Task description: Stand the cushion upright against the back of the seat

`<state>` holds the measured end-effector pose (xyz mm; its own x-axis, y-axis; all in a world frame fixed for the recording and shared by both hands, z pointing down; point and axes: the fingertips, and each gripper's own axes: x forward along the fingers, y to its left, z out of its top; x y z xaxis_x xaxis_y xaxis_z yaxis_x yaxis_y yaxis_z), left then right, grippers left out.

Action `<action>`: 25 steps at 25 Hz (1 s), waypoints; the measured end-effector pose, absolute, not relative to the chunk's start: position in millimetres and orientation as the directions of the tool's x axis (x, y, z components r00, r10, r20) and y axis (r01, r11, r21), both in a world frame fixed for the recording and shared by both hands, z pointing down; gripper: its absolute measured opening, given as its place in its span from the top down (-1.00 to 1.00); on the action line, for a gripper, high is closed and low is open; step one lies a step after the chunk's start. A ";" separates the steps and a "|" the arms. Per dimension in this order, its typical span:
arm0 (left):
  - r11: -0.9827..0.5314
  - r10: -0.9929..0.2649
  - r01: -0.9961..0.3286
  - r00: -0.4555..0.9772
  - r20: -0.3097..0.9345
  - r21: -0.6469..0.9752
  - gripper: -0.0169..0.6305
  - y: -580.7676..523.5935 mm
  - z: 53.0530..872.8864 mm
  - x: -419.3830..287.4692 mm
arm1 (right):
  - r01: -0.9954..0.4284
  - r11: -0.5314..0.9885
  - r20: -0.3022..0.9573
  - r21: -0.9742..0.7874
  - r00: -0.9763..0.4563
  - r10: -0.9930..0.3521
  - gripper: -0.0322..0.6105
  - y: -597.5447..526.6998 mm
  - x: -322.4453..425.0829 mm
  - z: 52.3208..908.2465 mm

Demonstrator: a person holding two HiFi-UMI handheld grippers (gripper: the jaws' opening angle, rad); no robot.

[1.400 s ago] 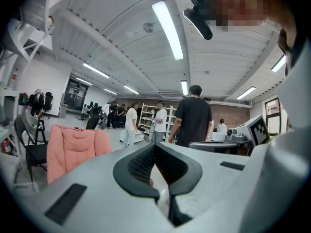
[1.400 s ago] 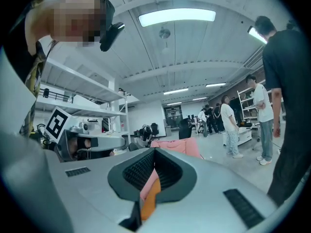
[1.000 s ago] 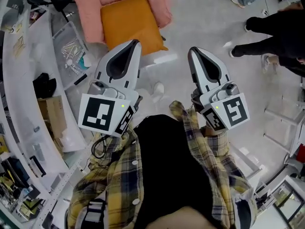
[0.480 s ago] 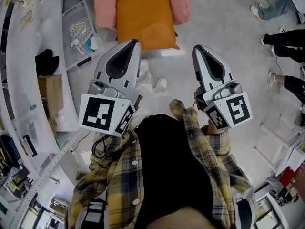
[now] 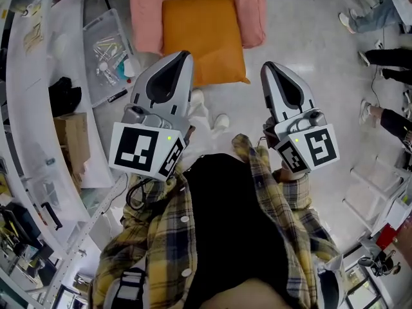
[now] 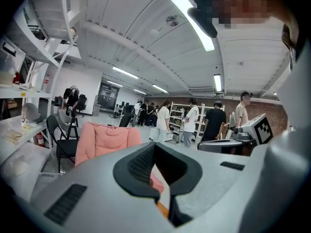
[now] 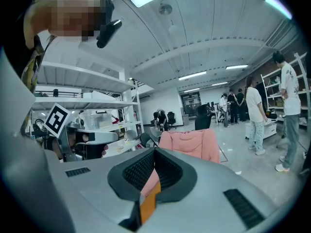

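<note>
cushion (image 5: 205, 36): orange, flat | on pink seat (image 5: 146, 19), front edge overhanging

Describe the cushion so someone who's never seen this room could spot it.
Look for the padded pink seat at the head view's top. The cushion lies flat on it. It is the only solid orange thing there, unlike the clear bin beside it.

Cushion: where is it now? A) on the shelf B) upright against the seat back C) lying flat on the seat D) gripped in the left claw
C: the head view shows the cushion lying flat on the pink seat, and the left claw is shut on nothing.
</note>
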<state>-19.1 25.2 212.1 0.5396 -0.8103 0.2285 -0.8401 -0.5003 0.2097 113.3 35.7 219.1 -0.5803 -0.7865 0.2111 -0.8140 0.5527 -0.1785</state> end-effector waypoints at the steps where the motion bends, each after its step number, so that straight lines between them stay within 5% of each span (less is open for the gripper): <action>1: -0.503 -0.809 -0.839 0.542 0.228 0.209 0.94 16.1 212.8 -22.7 | -0.818 0.547 0.216 -0.177 -0.575 -0.790 0.85 26.8 111.0 221.0; 25: -0.501 -0.678 -0.853 0.493 0.545 0.148 0.94 -33.1 365.3 -29.4 | -0.846 0.533 0.508 0.003 -0.458 -0.729 0.84 -38.5 127.7 359.0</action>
